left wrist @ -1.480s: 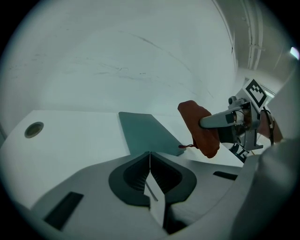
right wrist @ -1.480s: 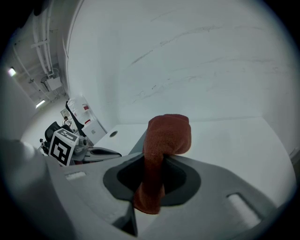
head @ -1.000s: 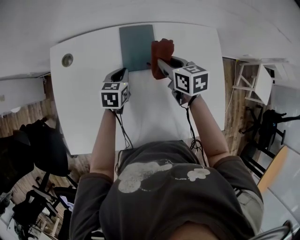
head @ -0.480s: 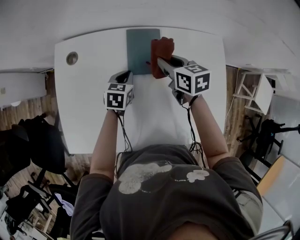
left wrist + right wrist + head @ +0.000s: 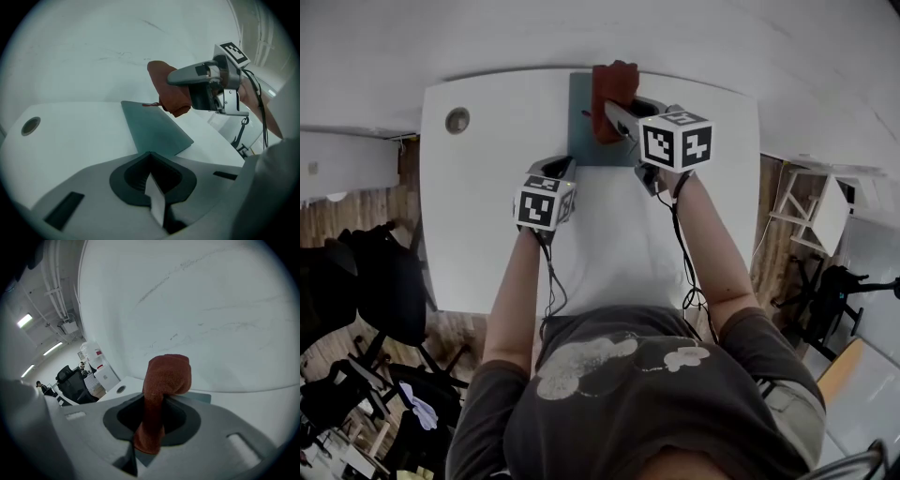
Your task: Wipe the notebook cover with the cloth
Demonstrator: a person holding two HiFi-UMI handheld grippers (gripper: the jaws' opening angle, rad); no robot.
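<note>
Over notebook (image 5: 584, 136) far end, right gripper (image 5: 614, 111) clamped the soft, limp cloth (image 5: 612, 87) mid-fold, while left gripper (image 5: 560, 168), jaws together and empty, sat just beside its near edge, where the thin, light cover likely needed pinning.

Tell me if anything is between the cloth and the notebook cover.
Nothing visible is. The cloth, clamped in the right gripper, is over the far end of the notebook, whose cover is bare. The shut left gripper sits at its near left corner.
</note>
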